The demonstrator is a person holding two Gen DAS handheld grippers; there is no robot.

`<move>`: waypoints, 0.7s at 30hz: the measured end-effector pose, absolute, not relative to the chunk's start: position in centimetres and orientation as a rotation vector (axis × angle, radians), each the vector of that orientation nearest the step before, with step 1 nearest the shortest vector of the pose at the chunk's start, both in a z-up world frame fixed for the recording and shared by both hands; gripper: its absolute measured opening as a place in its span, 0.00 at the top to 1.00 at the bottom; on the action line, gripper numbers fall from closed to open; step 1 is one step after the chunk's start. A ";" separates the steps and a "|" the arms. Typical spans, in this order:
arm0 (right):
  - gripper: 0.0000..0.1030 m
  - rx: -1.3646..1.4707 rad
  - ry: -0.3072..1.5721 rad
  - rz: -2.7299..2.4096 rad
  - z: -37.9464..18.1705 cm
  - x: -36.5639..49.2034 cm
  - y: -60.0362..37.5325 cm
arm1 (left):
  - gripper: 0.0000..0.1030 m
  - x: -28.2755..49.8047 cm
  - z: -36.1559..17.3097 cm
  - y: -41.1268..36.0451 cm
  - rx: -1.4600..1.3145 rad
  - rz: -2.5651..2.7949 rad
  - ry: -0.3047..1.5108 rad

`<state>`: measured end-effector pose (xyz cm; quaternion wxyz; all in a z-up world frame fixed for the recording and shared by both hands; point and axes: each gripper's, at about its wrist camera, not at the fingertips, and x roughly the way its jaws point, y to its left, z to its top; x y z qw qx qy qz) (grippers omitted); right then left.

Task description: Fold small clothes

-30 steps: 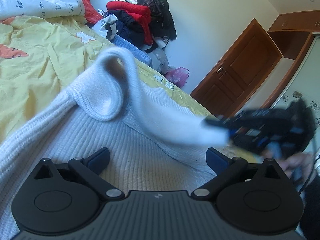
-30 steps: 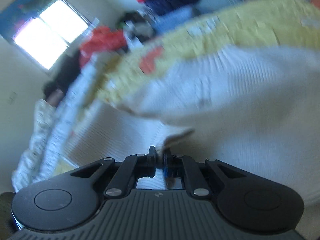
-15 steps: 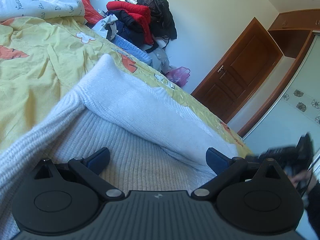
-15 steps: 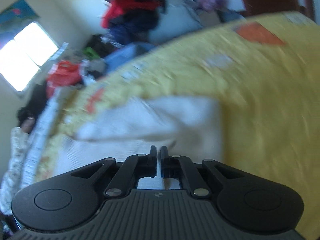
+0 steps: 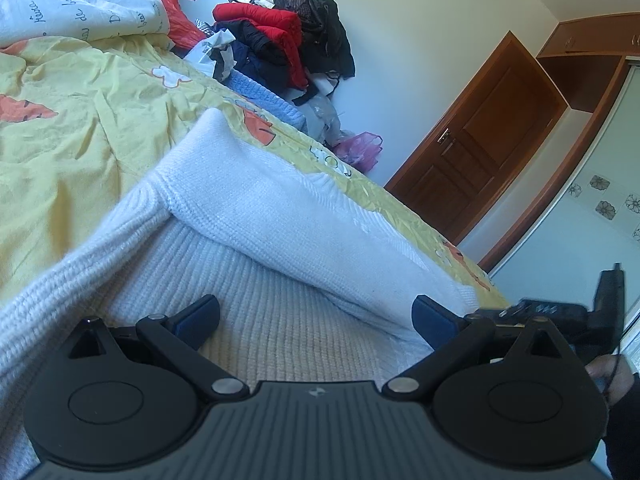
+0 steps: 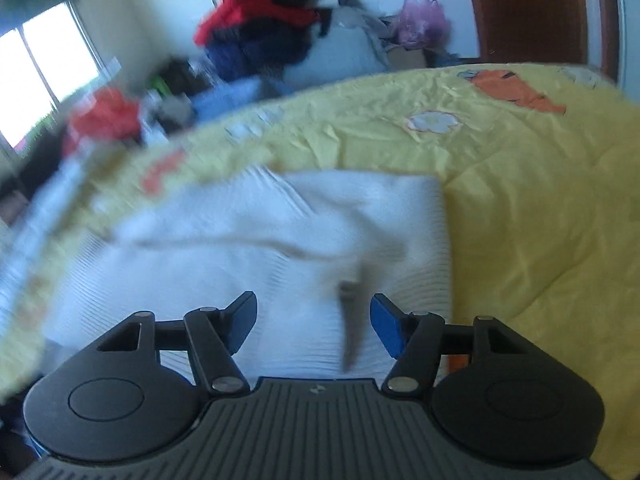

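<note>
Yellow printed bedspread (image 6: pixel 520 208) carries a white ribbed knit sweater (image 5: pixel 280 240); the right tool (image 6: pixel 314 320) is opening above it, the left tool (image 5: pixel 316 316) spread apart.

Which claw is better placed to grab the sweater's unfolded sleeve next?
Left, probably. The left claw hangs open over the white sweater, with the unfolded sleeve right beside it. The right claw, jaws opening, sits at the already folded side.

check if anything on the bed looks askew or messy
The white knitted sweater has one sleeve folded across its ribbed body at a slant, not squared. Behind the yellow bedspread, a heap of red and dark clothes is piled untidily against the wall.
</note>
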<state>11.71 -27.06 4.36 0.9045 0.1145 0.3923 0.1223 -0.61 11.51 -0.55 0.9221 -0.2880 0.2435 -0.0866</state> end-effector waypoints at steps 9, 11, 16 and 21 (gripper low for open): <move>0.90 0.254 0.733 0.319 6.2 10.4 -28.0 | 0.00 -0.6 -0.6 11.5 -0.595 -0.178 0.499; 0.90 0.227 0.789 0.266 4.9 11.2 -28.6 | 0.00 -0.6 -0.6 11.5 -0.599 -0.179 0.497; 0.73 0.210 0.745 0.236 3.4 9.9 -28.5 | 0.00 -0.7 -0.4 11.4 -0.590 -0.169 0.500; 0.63 0.141 0.561 0.171 5.7 7.5 -27.3 | 0.00 -0.9 2.9 8.6 -0.398 -0.155 0.481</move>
